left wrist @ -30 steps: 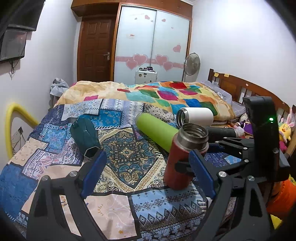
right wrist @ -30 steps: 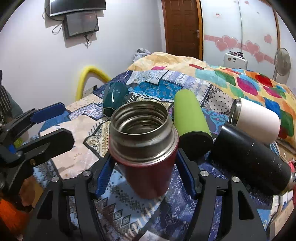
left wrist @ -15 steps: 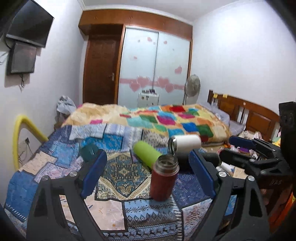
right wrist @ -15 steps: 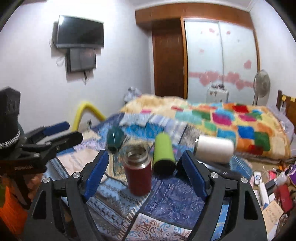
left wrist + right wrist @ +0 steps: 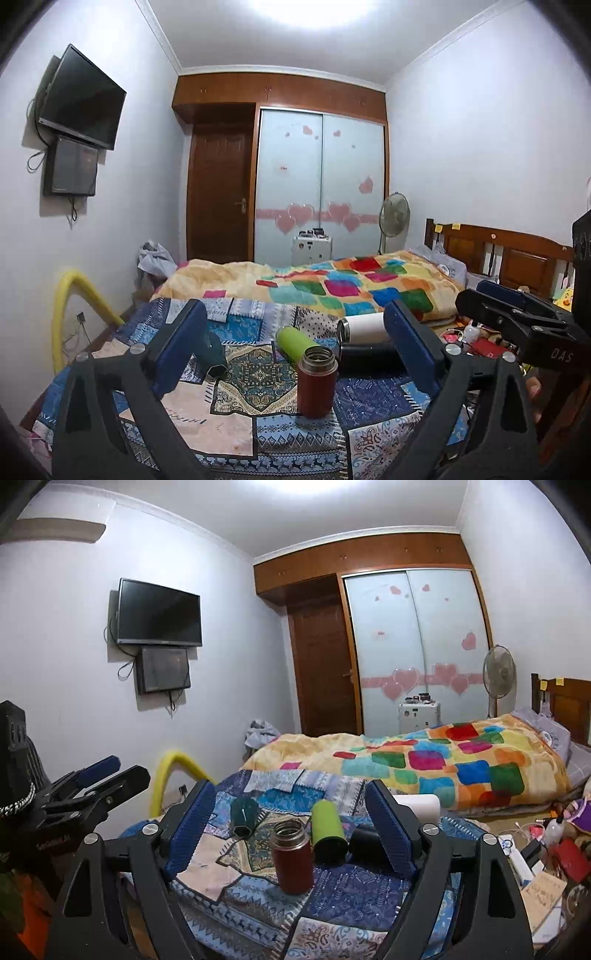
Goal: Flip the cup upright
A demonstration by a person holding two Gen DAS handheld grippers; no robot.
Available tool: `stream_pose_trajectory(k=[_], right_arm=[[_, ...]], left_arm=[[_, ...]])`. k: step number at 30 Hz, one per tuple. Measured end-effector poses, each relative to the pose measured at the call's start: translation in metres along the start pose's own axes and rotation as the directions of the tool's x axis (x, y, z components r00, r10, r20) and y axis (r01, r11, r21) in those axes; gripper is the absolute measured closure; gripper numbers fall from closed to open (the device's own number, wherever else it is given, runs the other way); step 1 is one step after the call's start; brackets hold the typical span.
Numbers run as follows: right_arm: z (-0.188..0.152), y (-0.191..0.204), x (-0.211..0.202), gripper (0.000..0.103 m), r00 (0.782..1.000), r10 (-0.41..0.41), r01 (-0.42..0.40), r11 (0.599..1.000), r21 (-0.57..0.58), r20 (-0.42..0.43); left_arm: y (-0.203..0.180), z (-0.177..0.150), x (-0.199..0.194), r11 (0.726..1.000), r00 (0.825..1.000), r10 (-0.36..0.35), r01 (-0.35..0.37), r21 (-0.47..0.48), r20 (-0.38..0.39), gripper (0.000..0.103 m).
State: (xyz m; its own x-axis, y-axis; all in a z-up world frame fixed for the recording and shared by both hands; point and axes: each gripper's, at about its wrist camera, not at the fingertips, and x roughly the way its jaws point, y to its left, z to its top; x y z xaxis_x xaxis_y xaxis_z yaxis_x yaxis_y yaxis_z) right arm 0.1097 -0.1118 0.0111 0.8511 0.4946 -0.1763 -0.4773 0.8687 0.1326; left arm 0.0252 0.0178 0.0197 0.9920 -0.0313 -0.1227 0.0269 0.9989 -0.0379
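Observation:
A dark red steel flask stands upright, mouth open, on the patchwork quilt; it also shows in the right wrist view. My left gripper is open and empty, held back from the flask. My right gripper is open and empty, also well back. Each gripper shows at the edge of the other's view, the right one and the left one.
Lying on the quilt behind the flask: a lime green bottle, a white bottle, a black bottle and a dark teal cup. A colourful duvet lies beyond. Clutter lies right of the bed.
Both grippers have pulled back and up from the bed. The right gripper, which stood around the red flask a second ago, is now clear of it. The flask stays upright.

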Motion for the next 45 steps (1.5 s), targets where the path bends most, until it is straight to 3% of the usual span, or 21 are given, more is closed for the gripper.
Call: stream_pose_trajectory(k=[3, 6, 17, 45], right_arm=[[-0.002, 0.000, -0.004, 0.014, 1.000, -0.011, 0.011, 1.000, 0.003, 0.009], [-0.006, 0.002, -0.010, 0.000, 0.999, -0.035, 0.035, 0.999, 0.007, 0.028], [-0.012, 0.004, -0.020, 0.000, 0.997, -0.072, 0.072, 0.997, -0.003, 0.041], [-0.013, 0.006, -0.025, 0.000, 0.996, -0.075, 0.075, 0.997, -0.003, 0.042]], left_arm=[[-0.002, -0.002, -0.007, 1.000, 1.000, 0.014, -0.014, -0.001, 0.012, 0.002], [-0.004, -0.005, -0.010, 1.000, 0.999, 0.028, -0.028, 0.004, 0.019, 0.001], [-0.008, -0.007, -0.010, 1.000, 1.000, 0.029, -0.029, 0.011, 0.012, 0.000], [-0.005, -0.011, -0.010, 1.000, 1.000, 0.029, -0.029, 0.008, 0.005, 0.000]])
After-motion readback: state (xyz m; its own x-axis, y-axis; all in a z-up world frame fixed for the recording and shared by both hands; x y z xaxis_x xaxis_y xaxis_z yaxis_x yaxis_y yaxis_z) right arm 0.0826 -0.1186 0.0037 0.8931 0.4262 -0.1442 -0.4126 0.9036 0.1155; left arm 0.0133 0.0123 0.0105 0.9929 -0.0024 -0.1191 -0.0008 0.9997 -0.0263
